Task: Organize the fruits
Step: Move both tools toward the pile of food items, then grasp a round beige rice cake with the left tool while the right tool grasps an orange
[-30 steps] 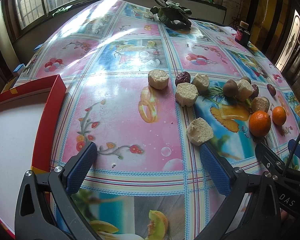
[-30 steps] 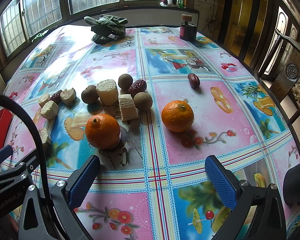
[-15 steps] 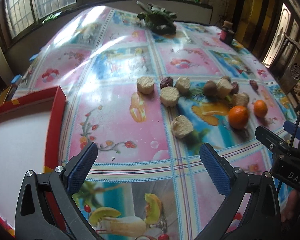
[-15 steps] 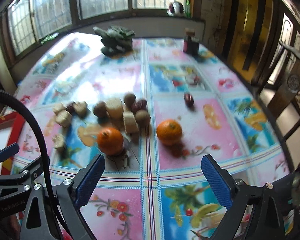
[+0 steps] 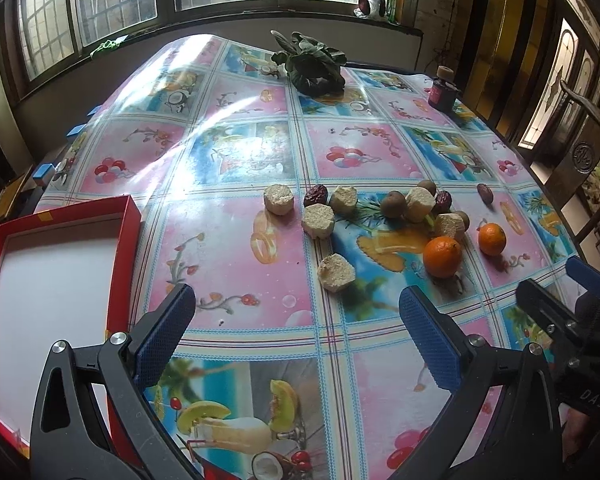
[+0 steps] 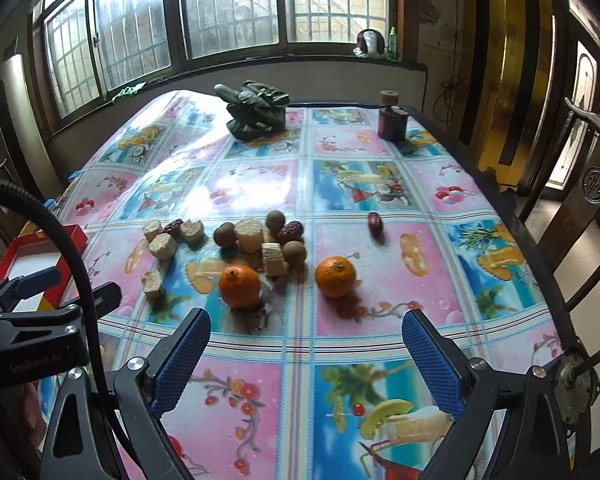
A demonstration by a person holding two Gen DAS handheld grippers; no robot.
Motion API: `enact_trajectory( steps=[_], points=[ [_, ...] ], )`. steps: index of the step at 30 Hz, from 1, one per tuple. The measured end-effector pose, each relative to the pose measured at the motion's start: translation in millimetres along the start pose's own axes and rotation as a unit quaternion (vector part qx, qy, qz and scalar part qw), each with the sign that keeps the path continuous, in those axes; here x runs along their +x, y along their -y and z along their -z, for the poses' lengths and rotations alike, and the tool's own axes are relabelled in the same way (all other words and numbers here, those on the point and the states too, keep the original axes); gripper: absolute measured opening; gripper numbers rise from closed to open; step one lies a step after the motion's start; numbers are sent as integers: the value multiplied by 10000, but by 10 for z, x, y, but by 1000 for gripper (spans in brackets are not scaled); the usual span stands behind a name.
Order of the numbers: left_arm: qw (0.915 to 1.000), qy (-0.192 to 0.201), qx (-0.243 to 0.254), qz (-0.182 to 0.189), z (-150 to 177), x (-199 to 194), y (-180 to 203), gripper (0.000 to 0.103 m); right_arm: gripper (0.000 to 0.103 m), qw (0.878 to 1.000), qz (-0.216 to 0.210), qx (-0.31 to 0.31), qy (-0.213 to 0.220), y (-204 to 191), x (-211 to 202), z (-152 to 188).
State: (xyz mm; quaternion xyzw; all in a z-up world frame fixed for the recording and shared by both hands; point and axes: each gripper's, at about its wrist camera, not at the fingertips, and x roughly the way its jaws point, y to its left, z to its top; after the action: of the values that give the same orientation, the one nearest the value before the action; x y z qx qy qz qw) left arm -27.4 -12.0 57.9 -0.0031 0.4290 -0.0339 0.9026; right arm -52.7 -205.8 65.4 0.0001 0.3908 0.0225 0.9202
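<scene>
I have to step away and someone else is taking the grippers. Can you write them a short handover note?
Left gripper: open, empty, above the table.
Right gripper: open, empty; its jaws have just closed slightly.
Red tray: at the table's left edge, nothing in it.
Two oranges, brown fruits, red dates and pale chunks lie loose on the tablecloth.
Done: nothing sorted.
Left: everything.

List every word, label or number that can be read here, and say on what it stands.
"DAS": on the black body of the right tongs, the rest cut off.
Grey lettering on the black body of the left tongs: too blurred to read.
Label on the dark jar: too small to read.
</scene>
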Motion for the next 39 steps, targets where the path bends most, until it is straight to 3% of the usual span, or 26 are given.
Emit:
enact_trajectory(
  steps=[8, 14, 30, 39],
  points=[
    [9990, -305, -323, 1, 3, 171, -94, 103, 89, 9997, -91, 211, -65, 179, 52, 22],
    [9991, -366, -183, 92, -56, 288, 15, 103, 89, 9994, -156, 263, -129, 223, 94, 37],
    [9986, -518, -63, -80, -100, 538, 162, 102, 87, 9993, -212, 224, -231, 257, 257, 26],
    [9983, -556, 29, -155, -112, 669, 139, 90, 78, 9984, -390, 249, -326, 271, 344, 16]
  ],
)
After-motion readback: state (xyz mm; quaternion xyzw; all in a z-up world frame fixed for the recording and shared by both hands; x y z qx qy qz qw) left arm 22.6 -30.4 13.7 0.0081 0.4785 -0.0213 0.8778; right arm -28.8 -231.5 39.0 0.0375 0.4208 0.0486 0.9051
